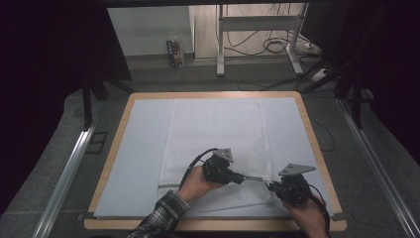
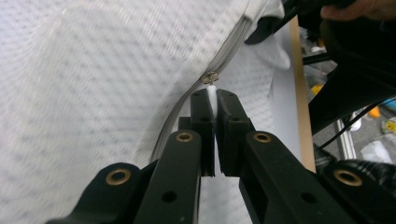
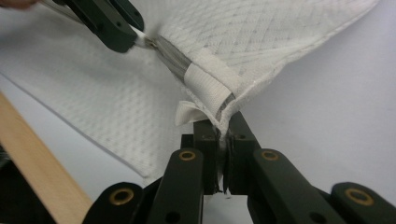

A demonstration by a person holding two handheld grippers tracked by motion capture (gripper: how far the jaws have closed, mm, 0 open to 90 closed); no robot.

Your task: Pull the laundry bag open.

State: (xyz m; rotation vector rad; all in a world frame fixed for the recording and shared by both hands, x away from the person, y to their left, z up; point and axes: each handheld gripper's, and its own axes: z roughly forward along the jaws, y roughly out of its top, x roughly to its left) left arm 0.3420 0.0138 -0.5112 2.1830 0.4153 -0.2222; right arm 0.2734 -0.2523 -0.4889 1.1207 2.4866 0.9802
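A white quilted fabric cover (image 1: 218, 134) lies flat on the table, its grey zipper (image 3: 173, 56) running along the near edge. My left gripper (image 2: 213, 95) is shut on the white pull tab of the zipper slider (image 2: 211, 77). In the high view the left gripper (image 1: 246, 178) points right, toward the right gripper (image 1: 270, 186), with a short stretch of zipper (image 1: 256, 178) taut between them. My right gripper (image 3: 223, 122) is shut on the cover's corner (image 3: 210, 88), at the zipper's end, where a white fabric band wraps it. The left gripper (image 3: 126, 39) also appears at the top left of the right gripper view.
A pale sheet (image 1: 138, 148) covers the wooden table, whose rim (image 1: 317, 148) shows at the sides and front. Beyond the table are grey floor, cables, a metal desk frame (image 1: 220, 44) and a small carton (image 1: 175, 53). Metal rails run along both sides.
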